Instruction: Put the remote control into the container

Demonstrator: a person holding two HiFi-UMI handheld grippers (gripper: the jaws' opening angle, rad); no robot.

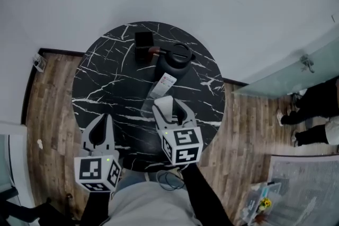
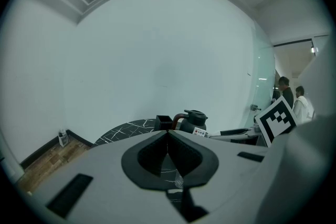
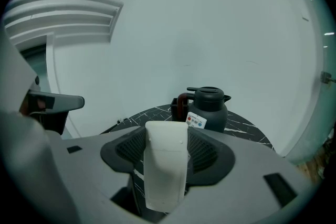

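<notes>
The right gripper (image 3: 167,150) was clamped on a white remote control (image 3: 166,176). The remote lay lengthwise between the ribbed pads, its plain, buttonless face up and its far end about level with the fingertips. Off to that gripper's left, the left gripper (image 2: 168,136) hung over the near rim with its jaws pressed together on nothing. Just beyond the right fingertips a second white remote with red and blue buttons (image 1: 163,84) lay on the black marble table (image 1: 106,82), its far end against the dark thermos jug (image 1: 177,60). Farther ahead and slightly left of the fingers stood the open black container (image 1: 143,39), just beside the jug's handle. The carry would best go high over the lying remote and left of the jug. The fingers should then tip down so the held remote enters the opening end-first before the grip loosens
</notes>
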